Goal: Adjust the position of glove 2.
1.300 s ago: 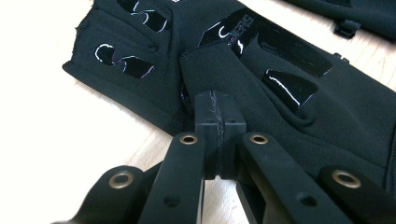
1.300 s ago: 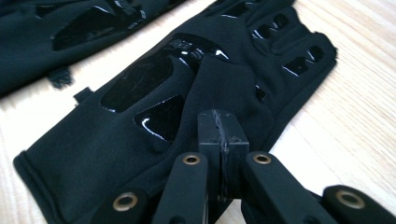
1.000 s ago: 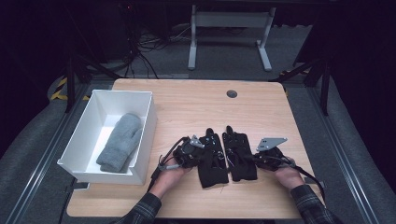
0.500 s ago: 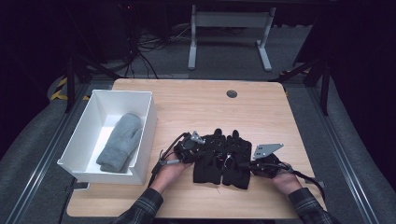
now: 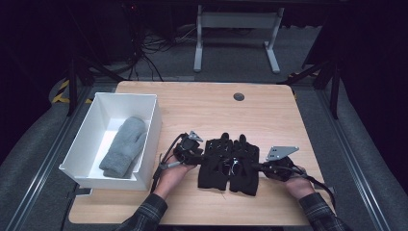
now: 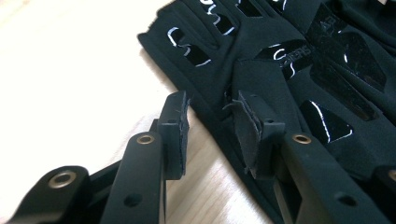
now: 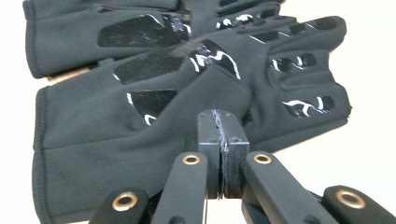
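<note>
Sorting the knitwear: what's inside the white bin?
A single grey mitten lies along the white bin, cuff toward the near end. The bin floor beside it is bare. Whatever might lie under the mitten is covered, and the near wall hides that inside edge.

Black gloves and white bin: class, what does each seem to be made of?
Black gloves: probably matte fleece-like fabric with glossy rubbery patches that catch light. White bin: looks like smooth rigid plastic, though coated board is possible; thin, straight walls.

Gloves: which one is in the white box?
The grey mitten, alone inside the white box. The two black gloves lie on the table.
</note>
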A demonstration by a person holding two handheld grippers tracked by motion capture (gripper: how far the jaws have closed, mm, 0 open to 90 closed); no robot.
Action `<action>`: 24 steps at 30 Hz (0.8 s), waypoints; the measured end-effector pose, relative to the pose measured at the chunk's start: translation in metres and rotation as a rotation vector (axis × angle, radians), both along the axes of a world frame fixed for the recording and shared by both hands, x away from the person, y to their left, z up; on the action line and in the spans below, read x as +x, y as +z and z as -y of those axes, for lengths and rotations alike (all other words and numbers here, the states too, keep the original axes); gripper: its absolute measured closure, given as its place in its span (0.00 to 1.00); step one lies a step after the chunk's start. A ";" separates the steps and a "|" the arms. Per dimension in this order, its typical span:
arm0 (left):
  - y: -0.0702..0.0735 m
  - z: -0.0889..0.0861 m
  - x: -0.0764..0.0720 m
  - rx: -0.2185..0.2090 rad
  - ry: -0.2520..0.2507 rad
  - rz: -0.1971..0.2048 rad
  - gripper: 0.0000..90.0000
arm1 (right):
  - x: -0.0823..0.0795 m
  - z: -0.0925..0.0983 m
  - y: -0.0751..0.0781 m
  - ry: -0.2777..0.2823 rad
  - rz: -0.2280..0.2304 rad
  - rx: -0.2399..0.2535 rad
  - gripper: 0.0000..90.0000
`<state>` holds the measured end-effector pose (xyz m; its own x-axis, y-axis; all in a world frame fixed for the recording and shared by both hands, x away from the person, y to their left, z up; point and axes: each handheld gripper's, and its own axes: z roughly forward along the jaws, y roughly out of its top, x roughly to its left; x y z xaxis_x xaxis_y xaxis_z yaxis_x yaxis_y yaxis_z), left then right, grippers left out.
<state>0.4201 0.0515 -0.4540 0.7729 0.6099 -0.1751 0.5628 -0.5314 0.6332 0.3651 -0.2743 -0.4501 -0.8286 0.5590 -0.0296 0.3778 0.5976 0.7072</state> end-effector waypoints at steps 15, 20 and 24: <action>-0.003 0.004 -0.001 -0.019 0.015 -0.026 0.97 | 0.007 0.012 -0.004 -0.061 0.015 -0.011 1.00; 0.005 -0.003 0.001 -0.109 0.014 -0.057 0.98 | 0.009 0.013 -0.005 -0.061 0.000 -0.002 1.00; 0.018 -0.005 0.000 -0.203 -0.007 -0.060 1.00 | 0.009 0.012 -0.006 -0.056 -0.005 0.007 1.00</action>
